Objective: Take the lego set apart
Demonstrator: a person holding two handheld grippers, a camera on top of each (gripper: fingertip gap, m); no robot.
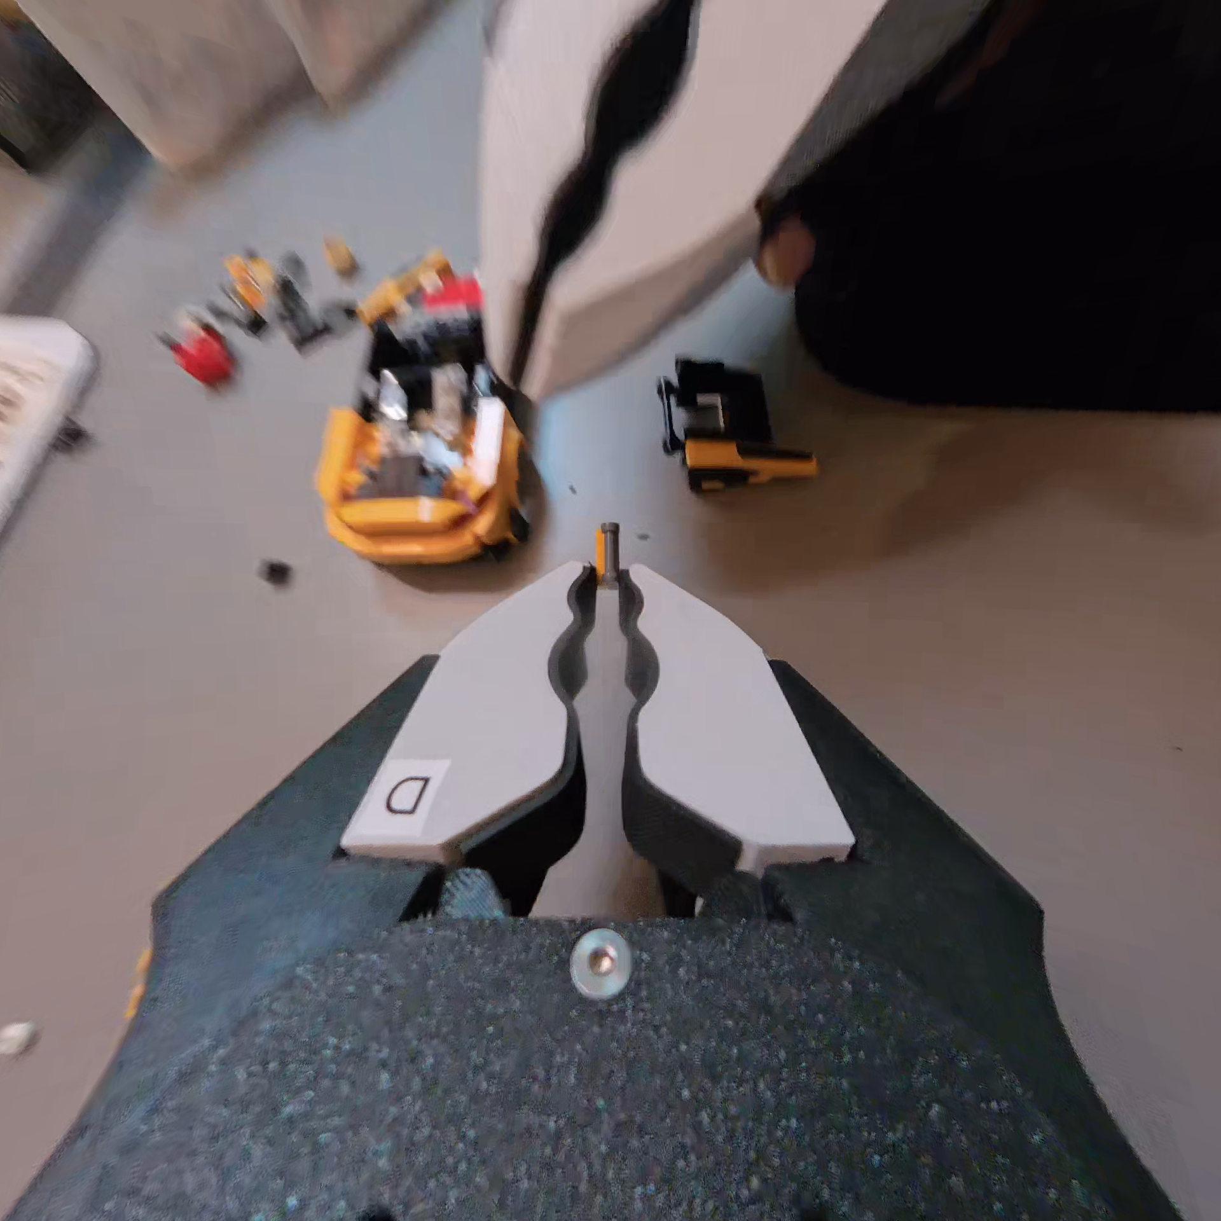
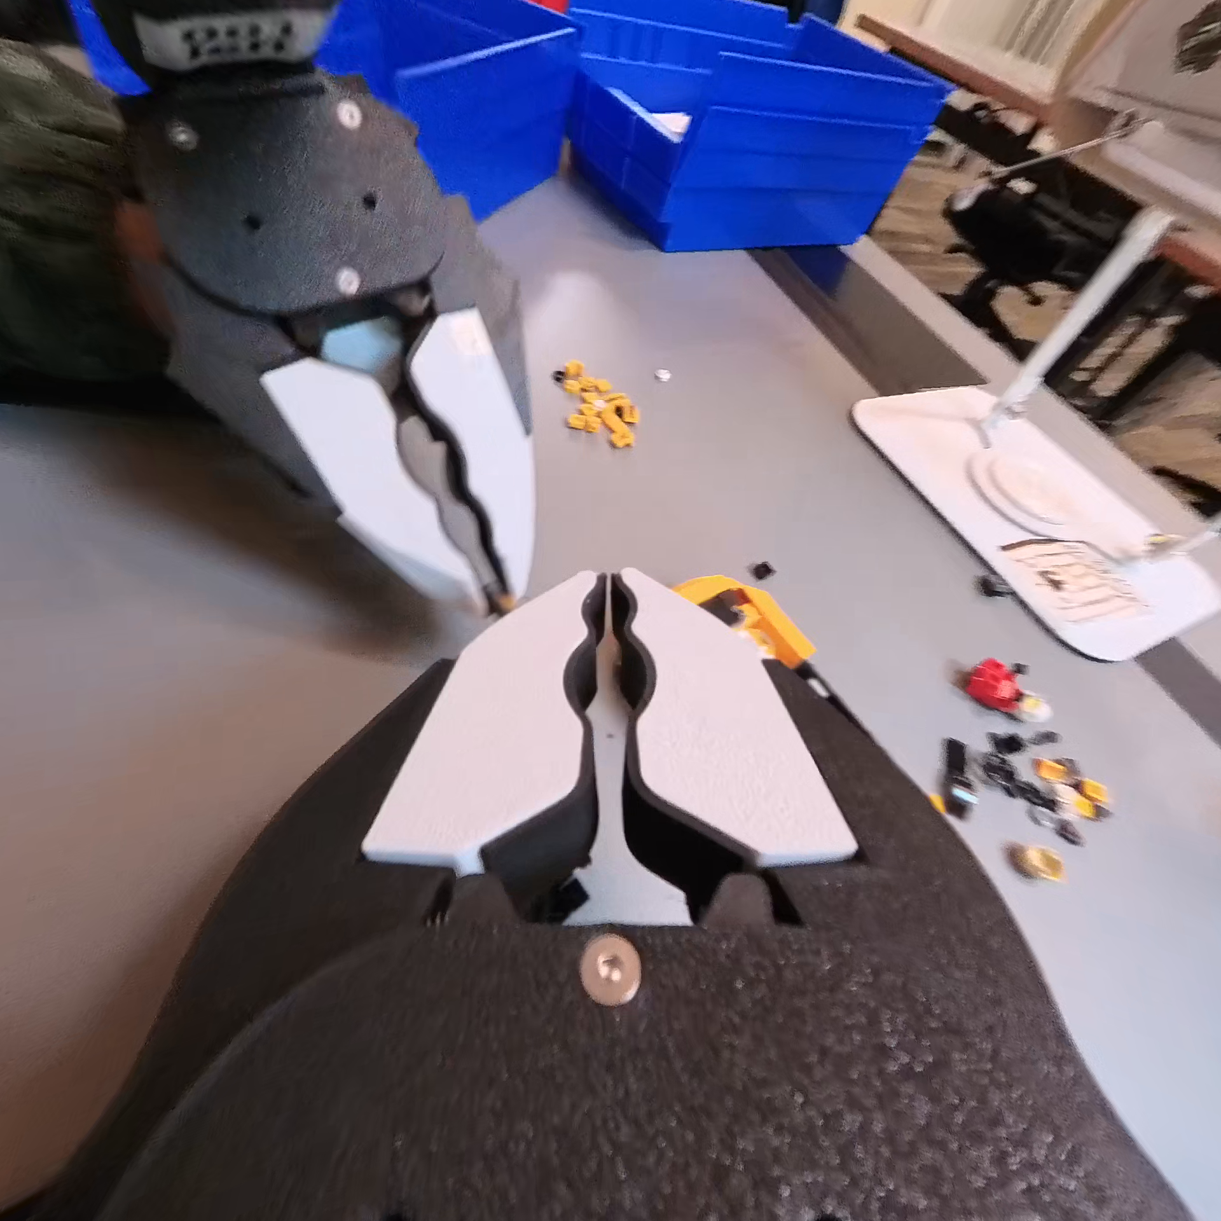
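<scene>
My left gripper [image 1: 608, 573] is shut on a small orange and grey lego pin [image 1: 606, 550] and holds it just above the grey table. The orange lego car body [image 1: 423, 476], partly stripped, sits ahead to the left. A black and orange chunk [image 1: 727, 433] lies to its right. My right gripper [image 2: 613, 580] is shut with nothing seen between its tips. It hovers beside the car body [image 2: 760, 614], which its finger partly hides. The left gripper [image 2: 497, 594] also shows in the right wrist view, tips close to the right gripper's.
Loose black, orange and red pieces [image 1: 264, 310] lie beyond the car. A pile of small yellow pieces [image 2: 601, 409] and blue bins [image 2: 727, 132] stand farther back. A white lamp base [image 2: 1024, 515] sits at the table's right edge, with a red piece [image 2: 991, 684] near it. The gap from one gripper's tips to the other's is roughly 5 centimeters. Both grippers' tips are roughly 20 centimeters from the red piece [image 2: 991, 684]. Seen from the left wrist view [image 1: 207, 354] as well.
</scene>
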